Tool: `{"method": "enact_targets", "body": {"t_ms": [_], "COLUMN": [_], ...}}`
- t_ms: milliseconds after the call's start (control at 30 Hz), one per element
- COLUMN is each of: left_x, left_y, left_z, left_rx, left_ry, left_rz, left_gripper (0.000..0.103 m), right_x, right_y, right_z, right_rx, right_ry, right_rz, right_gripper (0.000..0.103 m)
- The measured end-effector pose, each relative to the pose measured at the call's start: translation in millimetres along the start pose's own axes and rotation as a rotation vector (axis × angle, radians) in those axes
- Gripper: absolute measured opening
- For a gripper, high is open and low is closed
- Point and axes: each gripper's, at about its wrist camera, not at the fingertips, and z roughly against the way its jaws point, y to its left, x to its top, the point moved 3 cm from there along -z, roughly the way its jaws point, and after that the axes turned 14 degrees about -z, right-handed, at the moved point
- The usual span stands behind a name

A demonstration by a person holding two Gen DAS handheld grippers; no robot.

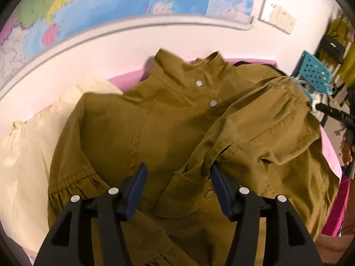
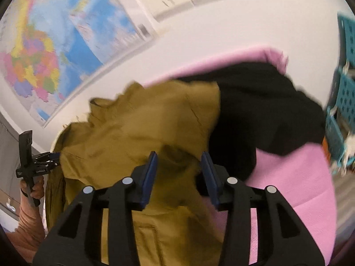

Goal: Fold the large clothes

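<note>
An olive-green jacket (image 1: 168, 119) with metal snaps lies spread on a pink surface (image 2: 295, 177), collar toward the wall. One sleeve (image 1: 261, 128) is folded across its front. My left gripper (image 1: 179, 168) hovers just above the jacket's middle, open, with the sleeve's cuff beside its right pad (image 1: 218, 179). In the right wrist view the jacket (image 2: 137, 122) shows blurred. My right gripper (image 2: 179, 157) is low over it, open, and a hump of olive cloth rises between its pads. The left gripper (image 2: 55, 158), held in a hand (image 2: 33, 188), shows at the jacket's left edge.
A cream garment (image 1: 28, 146) lies left of the jacket. A black garment (image 2: 261, 110) lies right of it on the pink surface. Teal perforated baskets (image 2: 346, 93) stand at the right. A white wall carries a large map (image 1: 99, 4).
</note>
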Motion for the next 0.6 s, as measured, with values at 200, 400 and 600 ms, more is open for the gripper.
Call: {"method": "enact_targets", "body": {"t_ms": [200, 400, 600], "left_x": [-8, -18, 0], "left_y": [-25, -43, 11], "left_z": [18, -12, 7], "left_rx": [-0.003, 0.060, 0.045], "left_ry": [-0.037, 0.100, 0.049], "left_rz": [-0.161, -0.245, -0.061], "left_gripper": [0.060, 0.033, 0.005], "right_x": [-33, -95, -102], "right_y": [90, 157, 171], "right_z": [-21, -74, -112], "right_rx": [0.101, 0.057, -0.006], "right_ry": [0.089, 0.183, 0.206], "right_rz": [0.287, 0.620, 0.699], "right_gripper": [0.060, 0.062, 0.012]}}
